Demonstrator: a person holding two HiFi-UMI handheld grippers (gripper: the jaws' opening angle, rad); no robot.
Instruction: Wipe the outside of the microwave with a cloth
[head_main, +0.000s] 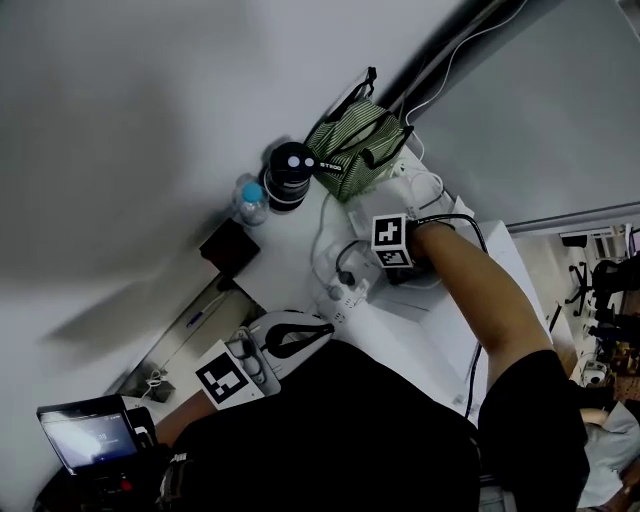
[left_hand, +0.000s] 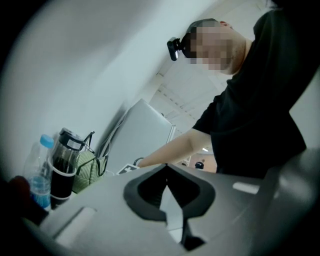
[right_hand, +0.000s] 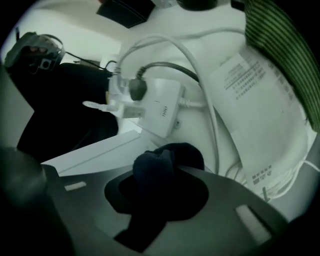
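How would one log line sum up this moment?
left tongs: shut, empty | right tongs: shut on dark cloth | near white power strip

water bottle (head_main: 250, 201): 1 | black flask (head_main: 290, 176): 1 | striped bag (head_main: 356, 148): 1 | power strip (right_hand: 161, 113): 1 | cloth (right_hand: 159, 169): 1

My left gripper (left_hand: 166, 175) and right gripper (right_hand: 161, 175) are grey, with black-and-white marker cubes (head_main: 392, 241); my shirt (head_main: 350, 430) is black, short-sleeved.
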